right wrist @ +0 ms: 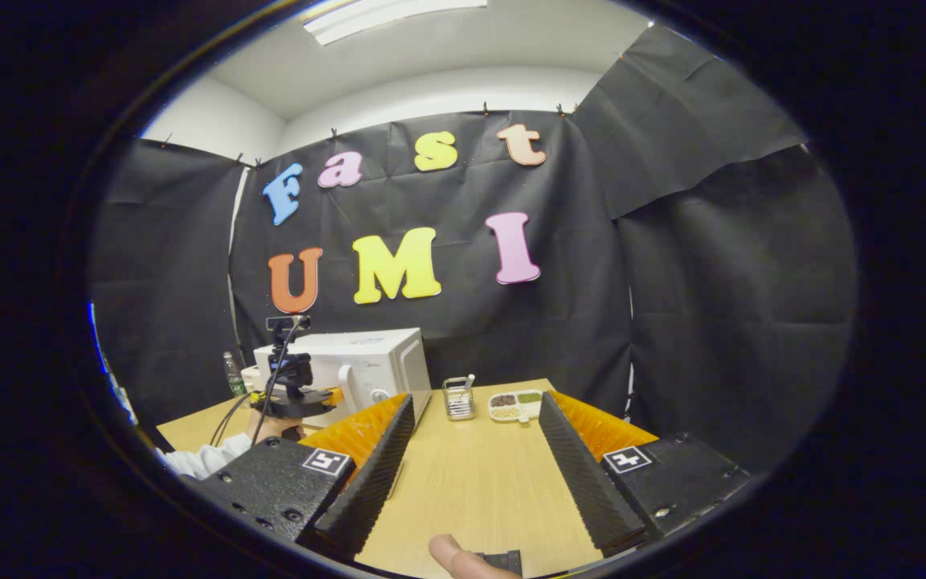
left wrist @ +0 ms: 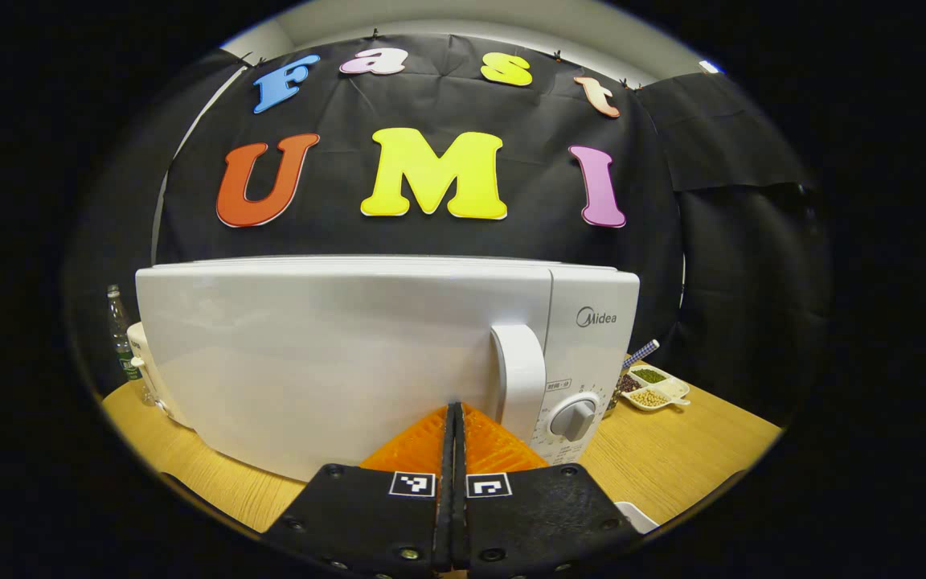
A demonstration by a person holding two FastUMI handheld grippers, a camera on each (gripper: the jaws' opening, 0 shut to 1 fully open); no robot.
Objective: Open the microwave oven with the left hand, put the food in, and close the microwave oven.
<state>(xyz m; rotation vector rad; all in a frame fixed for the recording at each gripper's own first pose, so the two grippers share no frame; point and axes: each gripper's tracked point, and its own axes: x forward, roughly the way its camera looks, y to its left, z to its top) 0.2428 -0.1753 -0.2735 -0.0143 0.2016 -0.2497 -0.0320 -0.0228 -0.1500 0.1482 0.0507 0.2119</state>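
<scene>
The white microwave [left wrist: 334, 362] stands on the wooden table [left wrist: 672, 458] with its door closed; it also appears farther off as the microwave [right wrist: 366, 362]. Its upright handle [left wrist: 518, 378] sits just left of the round dial [left wrist: 574, 418]. My left gripper [left wrist: 453, 408] is shut with nothing between its fingers, close in front of the door and slightly left of the handle. From the right gripper view, a hand holds the left gripper [right wrist: 290, 390] at the microwave's front. My right gripper [right wrist: 479, 400] is open and empty above the table. A white divided dish [right wrist: 515, 404] holds beans.
The divided dish [left wrist: 656, 388] lies right of the microwave, beside a small clear container [right wrist: 457, 398]. A bottle [left wrist: 119, 338] and a white appliance [left wrist: 145, 366] stand left of the microwave. A white rim [left wrist: 636, 515] shows near the table's front edge. A fingertip [right wrist: 451, 555] shows low down.
</scene>
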